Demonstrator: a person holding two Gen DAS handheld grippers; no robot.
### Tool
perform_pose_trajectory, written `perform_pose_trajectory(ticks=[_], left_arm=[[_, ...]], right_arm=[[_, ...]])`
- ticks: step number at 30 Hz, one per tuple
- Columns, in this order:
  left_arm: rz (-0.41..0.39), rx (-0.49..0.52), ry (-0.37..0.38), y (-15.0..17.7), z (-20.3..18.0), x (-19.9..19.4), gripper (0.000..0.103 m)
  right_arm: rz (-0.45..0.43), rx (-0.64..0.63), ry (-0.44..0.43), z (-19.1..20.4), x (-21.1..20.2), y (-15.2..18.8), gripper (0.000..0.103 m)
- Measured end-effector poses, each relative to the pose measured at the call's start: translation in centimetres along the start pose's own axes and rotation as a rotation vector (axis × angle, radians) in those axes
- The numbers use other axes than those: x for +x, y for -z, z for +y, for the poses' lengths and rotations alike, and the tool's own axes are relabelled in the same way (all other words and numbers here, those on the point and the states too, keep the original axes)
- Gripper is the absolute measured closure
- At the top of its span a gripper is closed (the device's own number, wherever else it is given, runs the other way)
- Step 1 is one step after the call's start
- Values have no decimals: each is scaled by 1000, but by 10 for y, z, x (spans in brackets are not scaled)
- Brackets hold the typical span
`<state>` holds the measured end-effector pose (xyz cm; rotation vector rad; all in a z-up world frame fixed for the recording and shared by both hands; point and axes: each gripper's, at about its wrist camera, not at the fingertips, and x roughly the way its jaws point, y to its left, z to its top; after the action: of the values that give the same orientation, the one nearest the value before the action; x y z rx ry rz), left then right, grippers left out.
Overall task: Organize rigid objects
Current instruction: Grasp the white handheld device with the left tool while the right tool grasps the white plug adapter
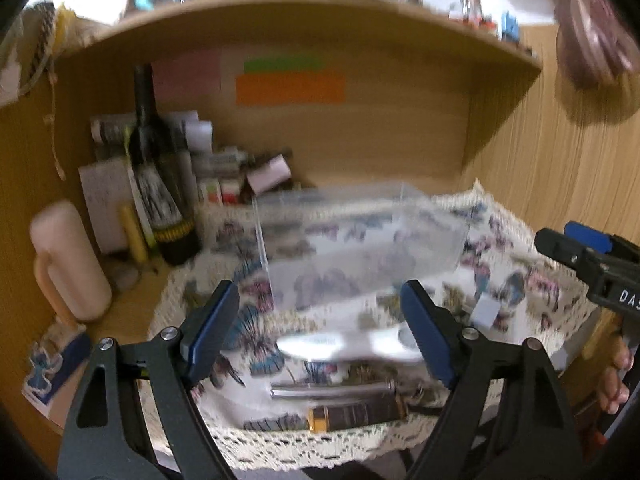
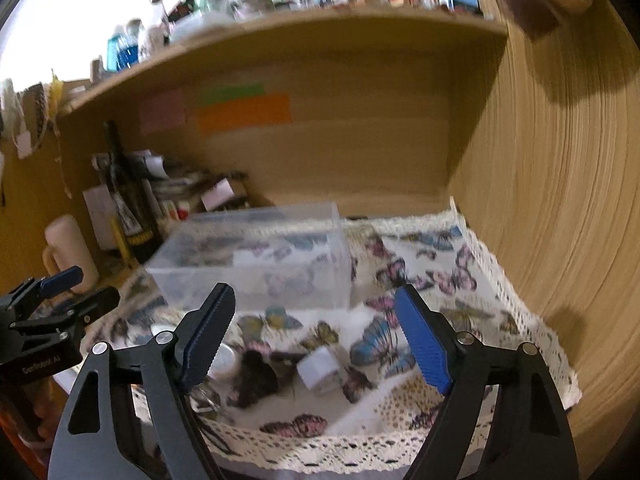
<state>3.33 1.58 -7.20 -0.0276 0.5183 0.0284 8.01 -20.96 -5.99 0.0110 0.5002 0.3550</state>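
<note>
From the left wrist, the left gripper (image 1: 320,334) is spread wide and holds nothing; the clear plastic box (image 1: 360,240) sits at twelve o'clock on the butterfly cloth (image 1: 500,280), nothing discernible inside. From the right wrist, the right gripper (image 2: 316,336) gapes unladen, a small white jar (image 2: 322,368) lying between its fingers at six o'clock of the box.

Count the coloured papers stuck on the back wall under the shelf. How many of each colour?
Pink paper: 1
Green paper: 1
Orange paper: 1
Total: 3
</note>
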Motion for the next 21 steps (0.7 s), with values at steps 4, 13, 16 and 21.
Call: perform_pose_trajectory(ticks=[4,13,16,21], left_arm=[[77,35,24,13,-4,20,20],[248,180,49,33,-21,67,20],[282,234,63,33,-26,79,20],[334,308,114,27,-34,96,16]], right_arm=[[74,5,9,-8,14,13,24],[229,21,0,-16,49,36,29],[254,16,-3,-16,58,40,30],[305,1,-17,-17,76,45,36]])
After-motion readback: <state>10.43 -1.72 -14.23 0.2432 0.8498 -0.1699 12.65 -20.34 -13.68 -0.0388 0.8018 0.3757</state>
